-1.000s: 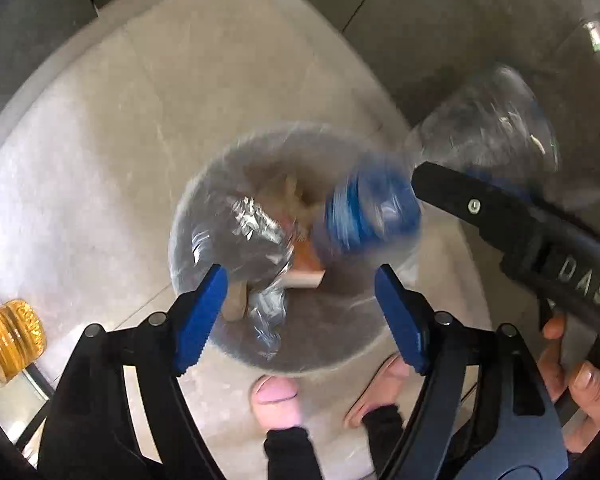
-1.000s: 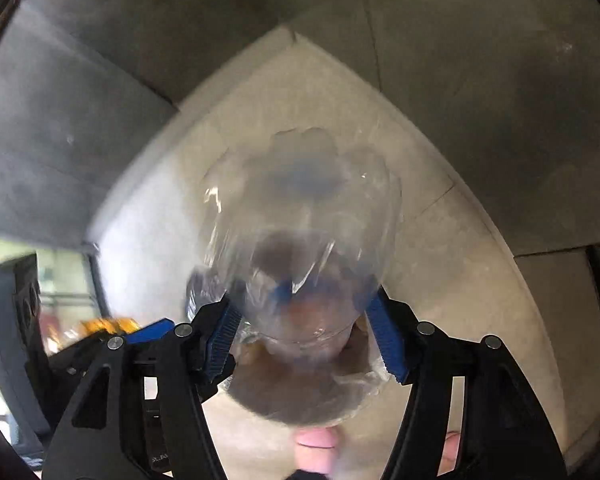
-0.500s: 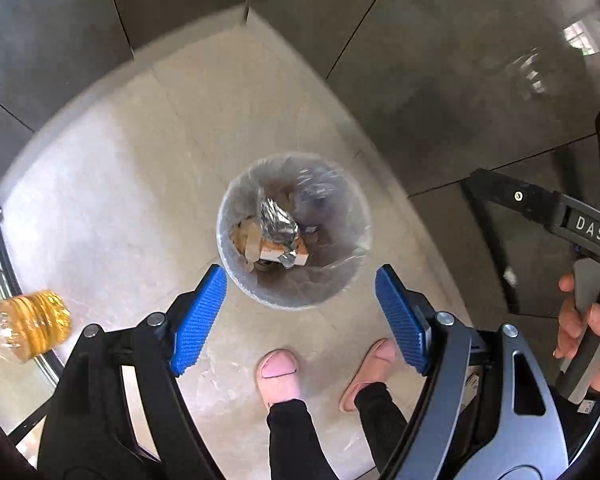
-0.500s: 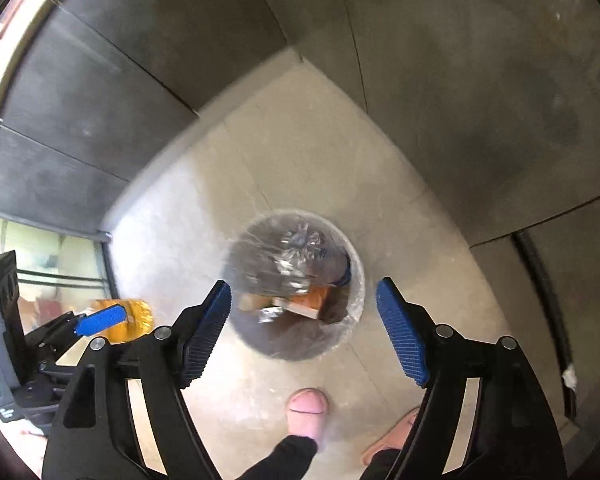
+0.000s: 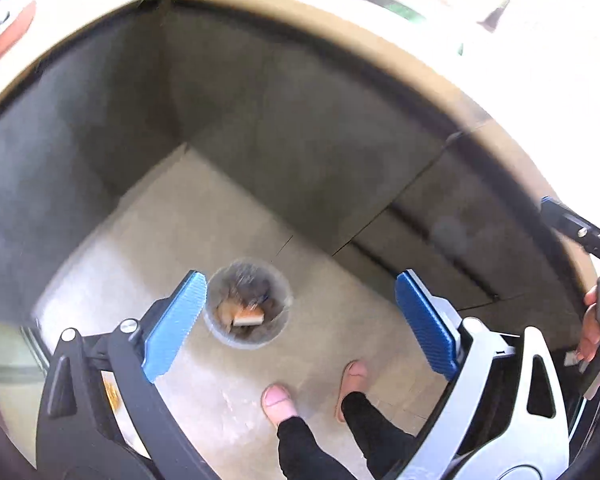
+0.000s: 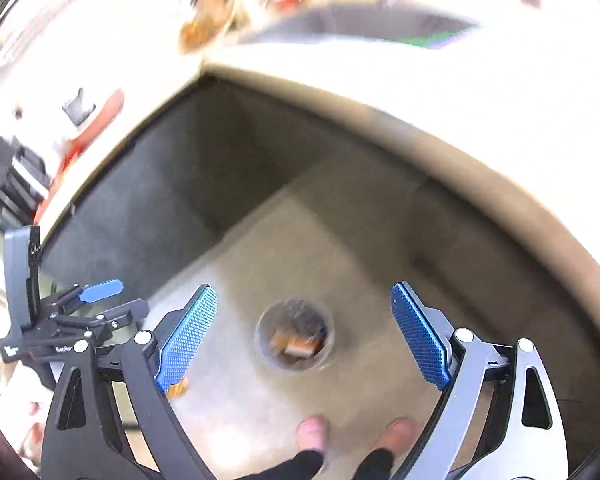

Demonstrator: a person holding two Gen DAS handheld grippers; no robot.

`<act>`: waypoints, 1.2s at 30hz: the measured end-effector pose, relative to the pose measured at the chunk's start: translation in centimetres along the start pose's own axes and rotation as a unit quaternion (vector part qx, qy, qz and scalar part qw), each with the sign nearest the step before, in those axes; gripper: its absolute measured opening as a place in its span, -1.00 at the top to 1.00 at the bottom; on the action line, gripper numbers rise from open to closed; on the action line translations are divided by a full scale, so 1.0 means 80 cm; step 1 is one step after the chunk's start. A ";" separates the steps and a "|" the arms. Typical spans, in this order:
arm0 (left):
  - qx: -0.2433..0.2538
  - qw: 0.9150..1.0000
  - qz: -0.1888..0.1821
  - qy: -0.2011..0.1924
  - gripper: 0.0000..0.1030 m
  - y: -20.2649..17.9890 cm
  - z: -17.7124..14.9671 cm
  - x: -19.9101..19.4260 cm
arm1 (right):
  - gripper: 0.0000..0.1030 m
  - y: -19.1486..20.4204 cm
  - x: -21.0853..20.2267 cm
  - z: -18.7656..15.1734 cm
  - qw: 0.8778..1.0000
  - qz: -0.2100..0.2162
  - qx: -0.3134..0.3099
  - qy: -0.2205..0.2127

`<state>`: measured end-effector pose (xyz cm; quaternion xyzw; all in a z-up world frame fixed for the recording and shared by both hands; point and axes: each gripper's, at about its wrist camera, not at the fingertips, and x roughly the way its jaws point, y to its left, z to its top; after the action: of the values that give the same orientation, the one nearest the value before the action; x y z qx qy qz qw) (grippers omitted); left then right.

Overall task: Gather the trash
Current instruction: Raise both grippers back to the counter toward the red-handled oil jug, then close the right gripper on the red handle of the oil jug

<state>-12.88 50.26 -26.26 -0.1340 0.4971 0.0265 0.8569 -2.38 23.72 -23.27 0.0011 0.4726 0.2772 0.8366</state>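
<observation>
Both grippers' jaws just opened, empty, above bin (image 5: 247, 307) (blurred).

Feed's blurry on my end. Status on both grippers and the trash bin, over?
Left gripper and right gripper open, jaws just widened, nothing between them. Trash bin on floor below, holding trash. Nothing in the way.

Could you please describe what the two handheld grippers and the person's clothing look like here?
The left gripper and the right gripper each have two blue, finely ribbed pads on jaws with cut-out frames and silver pivot screws. The frames look black on one side and silvery grey on the other. The person wears black trousers and pink slippers.
</observation>
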 end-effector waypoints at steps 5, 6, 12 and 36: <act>0.066 0.995 -0.063 -0.035 -0.87 -0.089 0.072 -0.036 | -0.76 -0.056 -0.119 0.047 0.989 -0.080 0.013 -0.121; 0.084 0.993 -0.072 -0.043 -0.87 -0.110 0.086 -0.040 | -0.76 -0.068 -0.135 0.057 0.986 -0.088 0.017 -0.142; 0.147 0.976 -0.133 -0.093 -0.87 -0.224 0.162 -0.060 | -0.76 -0.141 -0.183 0.103 0.971 -0.119 0.036 -0.204; 0.183 0.966 -0.167 -0.070 -0.86 -0.351 0.239 0.021 | 0.56 -0.216 -0.111 0.172 0.988 -0.045 -0.025 -0.145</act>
<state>9.17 27.95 -12.98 -0.0535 0.4024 -0.1990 0.8920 12.95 8.55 -13.17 -0.0003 0.3386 0.2481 0.9076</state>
